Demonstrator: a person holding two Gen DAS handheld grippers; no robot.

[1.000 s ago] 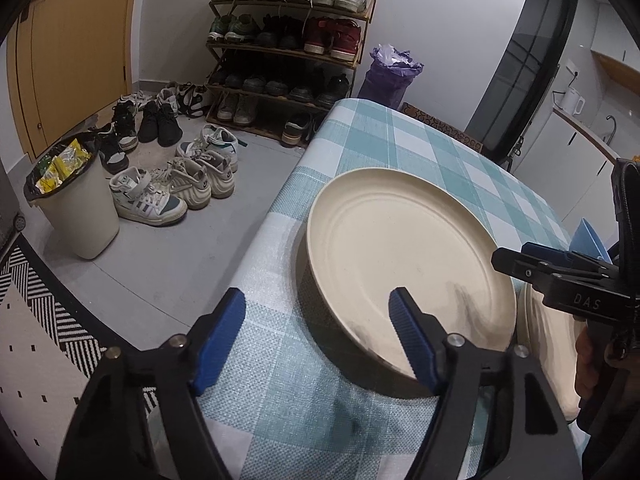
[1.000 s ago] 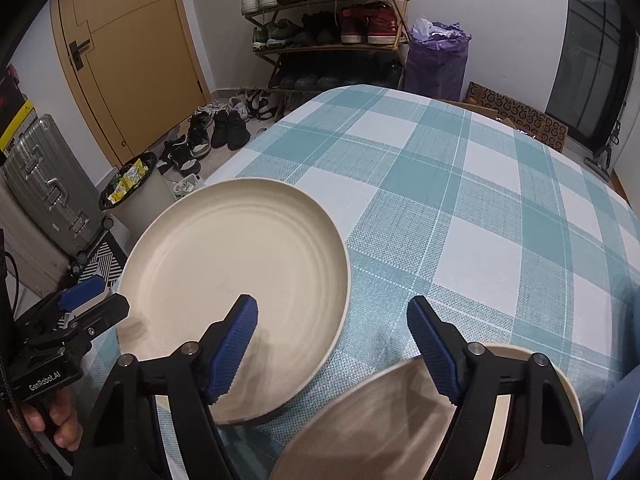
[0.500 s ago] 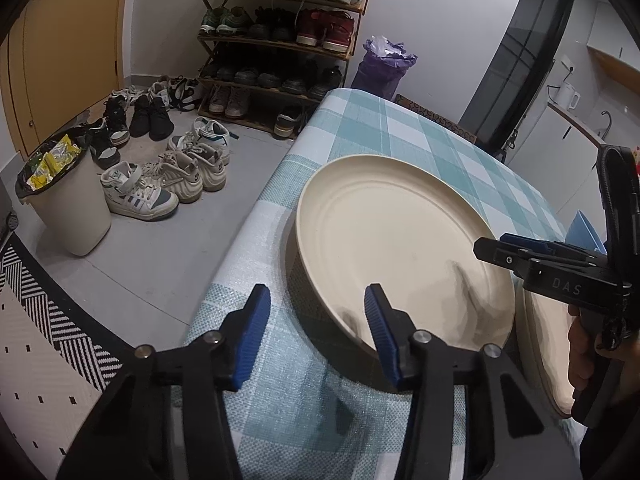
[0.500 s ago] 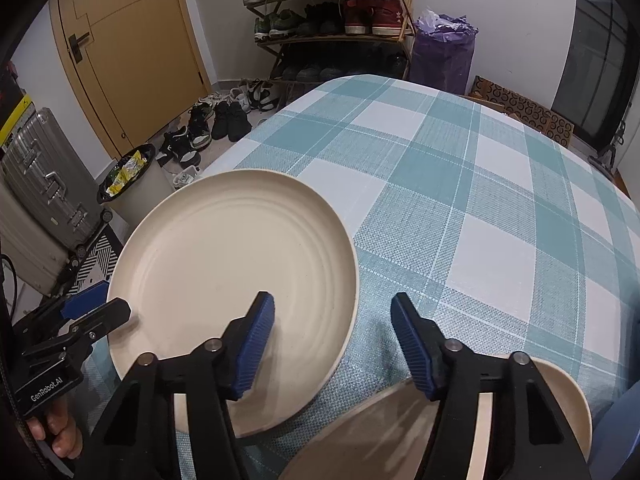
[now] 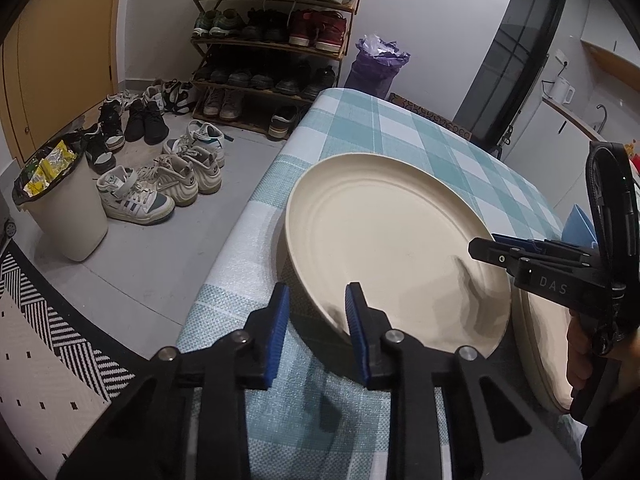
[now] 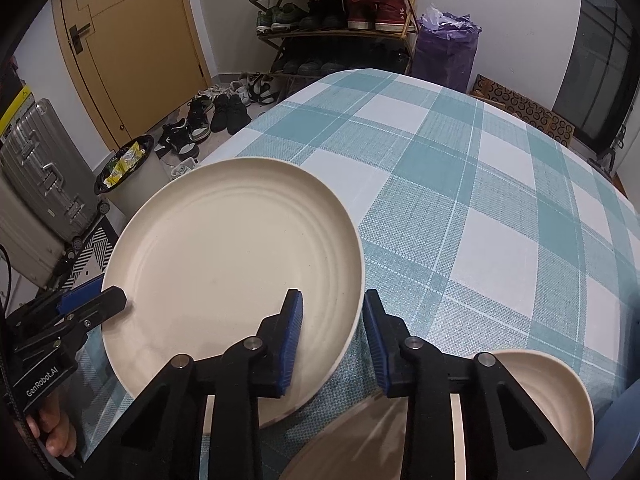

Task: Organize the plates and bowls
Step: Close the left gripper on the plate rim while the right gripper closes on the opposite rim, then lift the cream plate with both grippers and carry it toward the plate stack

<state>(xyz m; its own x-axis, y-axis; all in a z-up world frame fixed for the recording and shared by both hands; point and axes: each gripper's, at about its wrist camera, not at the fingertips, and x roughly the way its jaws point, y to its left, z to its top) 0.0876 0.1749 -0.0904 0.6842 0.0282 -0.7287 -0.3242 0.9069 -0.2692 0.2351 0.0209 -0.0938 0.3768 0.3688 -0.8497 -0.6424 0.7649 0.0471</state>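
A large cream plate point(image 5: 392, 240) lies on the teal-checked table point(image 5: 360, 120), close to its left edge. My left gripper point(image 5: 316, 312) straddles the plate's near-left rim. Its jaws are closing, and a gap still shows on both sides of the rim. My right gripper point(image 6: 332, 320) straddles the same plate point(image 6: 224, 260) at its right rim, jaws also closing, pads not pressing. Each gripper shows in the other's view: the right one point(image 5: 492, 246) and the left one point(image 6: 100, 300). A second cream plate point(image 6: 540, 392) lies just right of the first, partly hidden under my right gripper.
A blue object point(image 5: 578, 224) sits at the table's right. On the floor to the left are a white bin point(image 5: 64, 208), scattered shoes point(image 5: 160, 184) and a shoe rack point(image 5: 272, 40). A silver suitcase point(image 6: 36, 184) stands by the door. The cloth point(image 6: 480, 200) stretches away beyond the plates.
Both grippers' jaws have narrowed from wide apart to a small gap around the big plate's rim. The hands and the plates have barely shifted.
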